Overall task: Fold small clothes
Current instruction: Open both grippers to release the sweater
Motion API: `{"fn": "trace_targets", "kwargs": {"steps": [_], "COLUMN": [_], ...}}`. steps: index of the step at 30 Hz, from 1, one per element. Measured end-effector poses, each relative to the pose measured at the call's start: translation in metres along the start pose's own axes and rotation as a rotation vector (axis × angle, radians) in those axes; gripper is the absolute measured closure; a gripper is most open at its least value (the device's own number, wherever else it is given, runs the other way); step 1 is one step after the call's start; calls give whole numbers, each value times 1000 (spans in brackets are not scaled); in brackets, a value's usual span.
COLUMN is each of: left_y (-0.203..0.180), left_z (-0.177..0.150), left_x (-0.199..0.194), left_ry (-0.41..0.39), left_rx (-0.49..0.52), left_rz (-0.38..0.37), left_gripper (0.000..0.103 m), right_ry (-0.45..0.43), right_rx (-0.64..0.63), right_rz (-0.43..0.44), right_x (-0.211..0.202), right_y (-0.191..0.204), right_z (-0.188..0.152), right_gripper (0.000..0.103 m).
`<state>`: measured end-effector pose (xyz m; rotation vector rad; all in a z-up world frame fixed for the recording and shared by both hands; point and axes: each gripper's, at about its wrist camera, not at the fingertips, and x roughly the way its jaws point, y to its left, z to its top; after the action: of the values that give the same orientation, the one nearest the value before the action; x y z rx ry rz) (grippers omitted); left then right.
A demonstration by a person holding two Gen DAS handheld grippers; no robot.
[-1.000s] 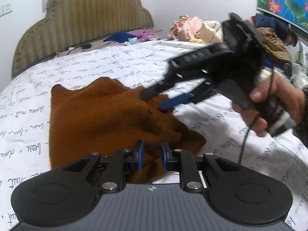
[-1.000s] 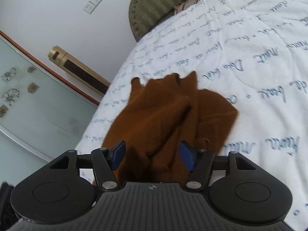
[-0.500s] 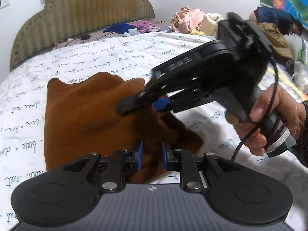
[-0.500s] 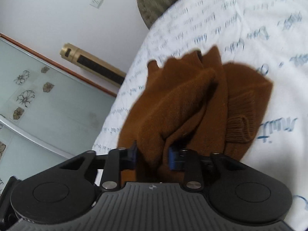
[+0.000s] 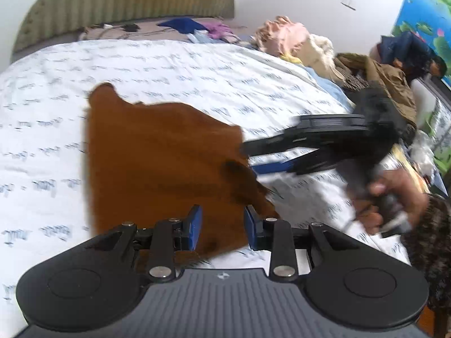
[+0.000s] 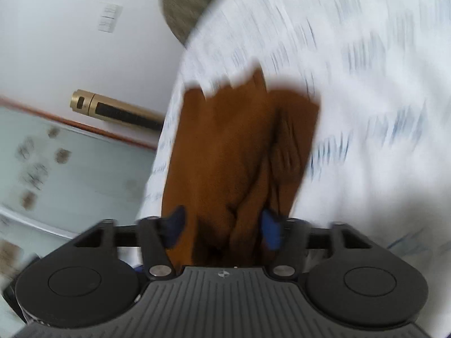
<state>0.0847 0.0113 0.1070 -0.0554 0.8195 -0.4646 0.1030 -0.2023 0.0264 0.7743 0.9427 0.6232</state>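
A small brown knitted garment (image 5: 157, 163) lies folded on the white printed bedsheet (image 5: 197, 79); it also shows in the right wrist view (image 6: 234, 152), blurred. My left gripper (image 5: 222, 229) is open over the garment's near edge, blue pads apart. My right gripper (image 6: 222, 229) is open with the garment's edge between its fingers; in the left wrist view it (image 5: 251, 157) sits at the garment's right edge, fingers apart. Both views are motion-blurred.
A pile of clothes (image 5: 296, 42) lies at the bed's far right. A padded green headboard (image 5: 118, 2) stands at the back. A gold cylinder (image 6: 112, 109) and a glass panel (image 6: 70, 163) are beside the bed.
Both grippers have opened and let go of the garment. The garment now lies flatter. The right gripper has pulled back to the right.
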Motion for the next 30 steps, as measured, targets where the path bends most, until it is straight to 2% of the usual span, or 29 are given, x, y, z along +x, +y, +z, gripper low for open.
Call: {"fn": "trace_targets", "kwargs": {"steps": [2,3,4,6,10,11,12,13,14,16,17,18,20,23,25,28,29,30], "left_y": [7,8,8,9,17,17,17,17,16,14,13,13,13,11,9,9,9,9], "left_z": [6,10,11,13,8,4,0,-3,-5,-5,-4,-5,-6,-7,-9,-13,-14,-15], "left_x": [2,6,9,21,55,61,65,65,65,64,63,63,59,53,50,49,49,48], "left_ry": [-15,-25,-40,-55,22,38,39,27,20,20,21,20,13,3,-2,4,7,8], "left_rx": [-3,-5,1,-7,-39,-36,-31,-25,-20,-13,-14,-14,-19,-17,-15,-19,-22,-23], "left_rz": [35,64,96,129,139,138,138,144,149,157,161,165,173,197,216,235,241,247], "left_gripper": [71,71,71,71,71,71,71,71,71,70,70,70,70,70,70,70,70,70], "right_ry": [-124,-165,-193,-196,-141,-117,-94,-97,-125,-129,-135,-154,-195,-200,-191,-161,-135,-130], "right_rx": [-176,-228,-254,-260,-248,-216,-197,-199,-220,-179,-141,-137,-200,-316,-398,-470,-457,-421], "right_rz": [-128,-145,-122,-55,-95,-112,-150,-191,-216,-205,-192,-185,-190,-180,-261,-473,-497,-484], "right_x": [-23,-27,-28,-15,47,62,76,83,84,81,74,64,46,20,9,22,30,34], "right_y": [32,45,55,65,58,48,36,29,25,17,16,20,38,70,85,80,71,59], "right_z": [3,5,8,18,35,35,35,31,29,32,33,32,23,-10,-38,-71,-78,-82], "right_gripper": [34,34,34,34,37,40,54,65,81,83,81,69,53,52,52,43,37,29]}}
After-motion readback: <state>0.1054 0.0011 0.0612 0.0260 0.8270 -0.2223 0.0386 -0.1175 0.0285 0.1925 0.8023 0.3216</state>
